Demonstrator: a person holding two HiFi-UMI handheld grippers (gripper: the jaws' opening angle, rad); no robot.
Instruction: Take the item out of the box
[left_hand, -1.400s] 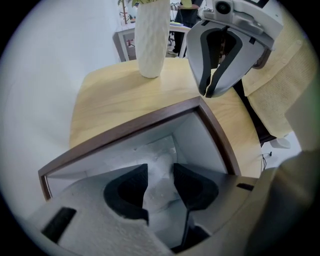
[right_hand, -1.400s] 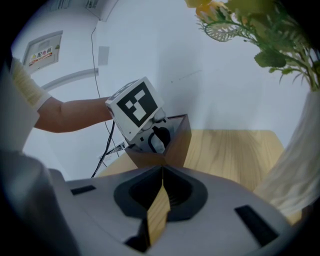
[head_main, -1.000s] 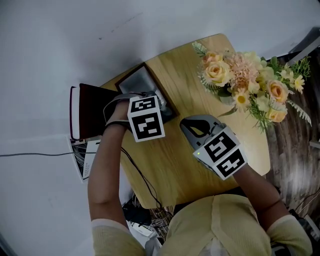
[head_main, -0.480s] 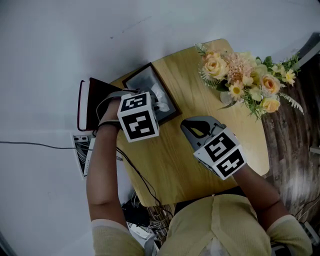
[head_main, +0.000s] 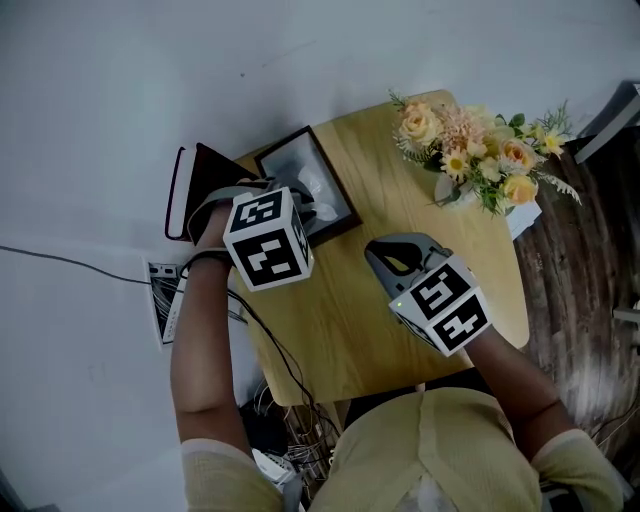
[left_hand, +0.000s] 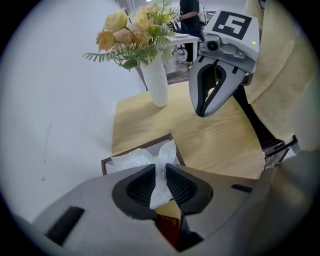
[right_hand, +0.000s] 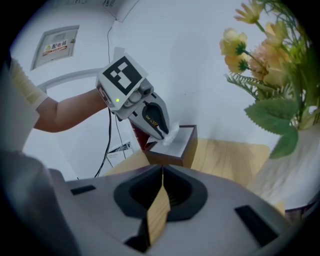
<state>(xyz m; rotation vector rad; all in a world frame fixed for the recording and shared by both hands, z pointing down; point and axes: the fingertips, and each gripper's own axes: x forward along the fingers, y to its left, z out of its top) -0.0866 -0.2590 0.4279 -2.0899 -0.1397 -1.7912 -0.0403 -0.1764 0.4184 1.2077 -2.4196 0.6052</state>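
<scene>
Half done, I judge: left claw (left_hand: 160, 172) is clamped on the white sheet (left_hand: 161, 159), whose lower part trails into the box (right_hand: 170, 159) just below; pulling it clear remains, while right claw (right_hand: 161, 192), jaws together on nothing, hangs over the table (left_hand: 210, 135).

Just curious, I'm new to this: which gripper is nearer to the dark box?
Left. The left gripper hangs right over the box, shut on white paper from it; the right gripper, shut and empty, is apart over the table.
</scene>
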